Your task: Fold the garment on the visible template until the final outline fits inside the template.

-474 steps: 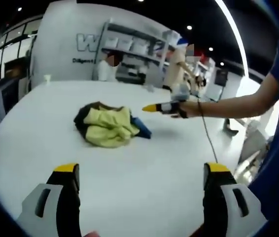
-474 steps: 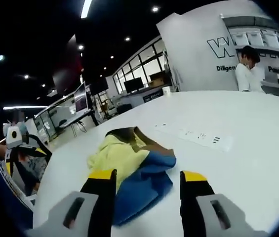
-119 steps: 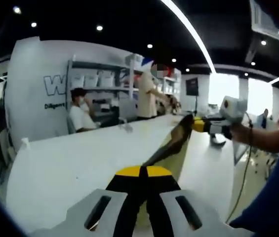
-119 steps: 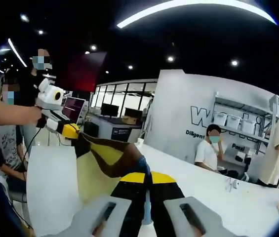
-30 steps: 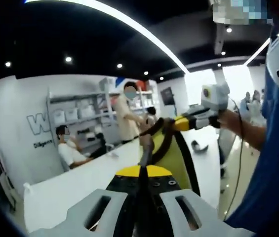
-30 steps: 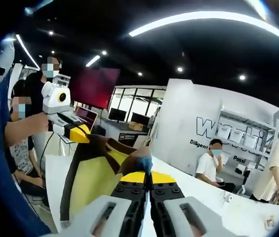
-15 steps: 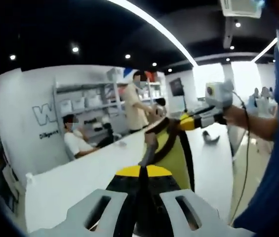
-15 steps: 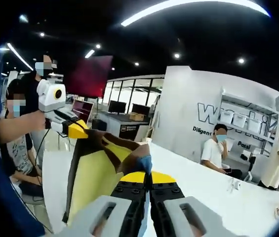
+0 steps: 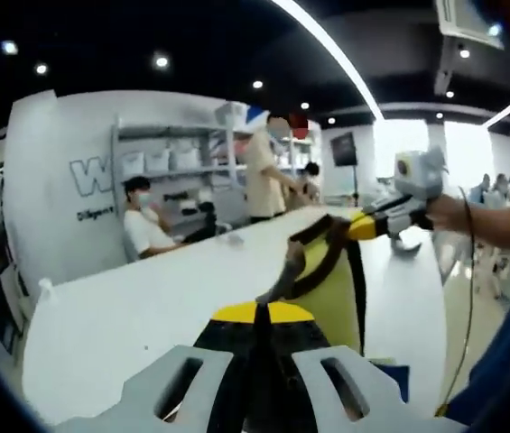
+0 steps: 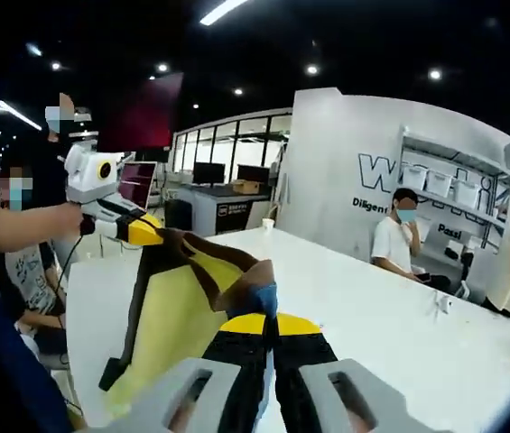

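While both tools stay clamped on opposite ends of the garment [image 9: 331,280], the cloth has come lower than it hung a second ago: more of the white table [image 9: 146,307] now shows beneath it, and the yellow panel with its dark trim drapes toward the tabletop instead of hanging high against the ceiling lights. The left gripper [image 9: 256,314] has its jaws pressed together on a dark edge of the fabric, and the right gripper [image 10: 265,323] pinches another edge near a blue patch, jaws likewise closed on cloth. Each tool appears across from the other, the garment [image 10: 178,307] stretched in the air between them. That descent reads as the start of laying the piece flat, so folding proper has not begun; no template outline can be made out on the table from here. Room to work looks generous: the tabletop runs wide and bare toward the far side, where a seated person [image 10: 397,242] and a standing one [image 9: 262,176] keep well back near the shelves. The near table edge sits close under the hanging hem, so the cloth could slip over it.
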{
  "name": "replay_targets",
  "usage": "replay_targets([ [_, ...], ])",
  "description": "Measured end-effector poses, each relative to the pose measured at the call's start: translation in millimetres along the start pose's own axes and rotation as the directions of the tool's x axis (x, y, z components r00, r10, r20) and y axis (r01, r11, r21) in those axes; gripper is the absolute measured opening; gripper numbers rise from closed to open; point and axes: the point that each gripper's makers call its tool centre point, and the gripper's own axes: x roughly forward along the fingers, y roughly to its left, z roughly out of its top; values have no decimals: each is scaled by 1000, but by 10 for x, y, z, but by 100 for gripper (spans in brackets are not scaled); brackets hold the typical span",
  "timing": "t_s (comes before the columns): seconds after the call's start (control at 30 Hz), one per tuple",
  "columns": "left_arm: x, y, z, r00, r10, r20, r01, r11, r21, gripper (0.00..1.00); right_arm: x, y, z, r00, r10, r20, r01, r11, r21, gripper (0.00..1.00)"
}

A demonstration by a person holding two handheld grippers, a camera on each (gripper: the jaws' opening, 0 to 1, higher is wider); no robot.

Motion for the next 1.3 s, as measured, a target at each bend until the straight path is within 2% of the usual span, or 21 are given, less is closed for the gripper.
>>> replay_targets([
  [0.03, 68, 30, -47, 1000, -11, 29, 13, 997, -80, 0, 30, -22, -54, 1000, 1, -5, -1, 1000, 13, 0],
  [0.1, 223, 158, -254, 1000, 17, 0, -17, 997, -76, 0, 156, -102, -243, 999, -8, -42, 9, 1000, 10, 0],
  [0.23, 482, 320, -500, 999, 40, -34, -43, 993, -112, 0, 419, -250, -523, 996, -9, -94, 11, 1000, 12, 0],
  [0.27, 600, 345, -602, 997, 42, -65, -47, 995, -89, 0, 566, -292, -672, 992, 7, -126, 1, 998, 58, 0],
  [0.33, 647, 350, -641, 998, 33, -61, -40, 992, -117, 0, 618, -307, -727, 991, 9, -131, 1, 997, 76, 0],
  [0.37, 695, 369, -721, 996, 44, -79, -53, 993, -109, 0, 691, -335, -826, 987, 10, -160, 1, 998, 69, 0],
  [0.5, 753, 397, -813, 994, 53, -92, -64, 991, -121, 0, 791, -381, -963, 982, 18, -186, -3, 997, 83, 0],
  [0.53, 775, 415, -864, 993, 58, -105, -71, 990, -124, 0, 829, -386, -1054, 979, 28, -202, -8, 995, 96, 0],
  [0.57, 848, 426, -998, 990, 56, -130, -75, 987, -142, 0, 916, -436, -1170, 976, 30, -216, -7, 994, 107, 0],
  [0.67, 926, 440, -1154, 987, 45, -156, -69, 986, -154, 0, 981, -466, -1321, 970, 34, -239, -4, 992, 126, 0],
  [0.7, 935, 442, -1176, 986, 43, -162, -69, 986, -155, 0, 992, -472, -1340, 970, 35, -242, -4, 991, 131, 0],
  [0.73, 980, 471, -1273, 983, 38, -182, -67, 985, -159, 0, 1027, -491, -1397, 967, 33, -252, 2, 990, 138, 0],
  [0.93, 1091, 519, -1473, 975, 27, -223, -66, 984, -168, 0, 1177, -521, -1616, 955, 40, -295, 3, 990, 142, 0],
  [1.0, 1176, 478, -1546, 971, -10, -237, -30, 986, -164, 0, 1249, -569, -1716, 947, 38, -319, 3, 992, 128, 0],
  [1.03, 1212, 482, -1612, 965, -13, -260, -28, 987, -157, 0, 1284, -591, -1757, 944, 33, -328, 7, 993, 122, 0],
  [1.17, 1315, 519, -1742, 959, -19, -283, -32, 984, -174, 0, 1381, -650, -1838, 938, 34, -344, 2, 995, 103, 0],
  [1.2, 1391, 598, -1826, 956, -11, -294, -43, 983, -179, 0, 1426, -675, -1870, 937, 35, -347, 6, 993, 115, 0],
  [1.3, 1472, 661, -1884, 952, 3, -305, -63, 980, -189, 0, 1538, -753, -1955, 931, 35, -364, 6, 994, 112, 0],
])
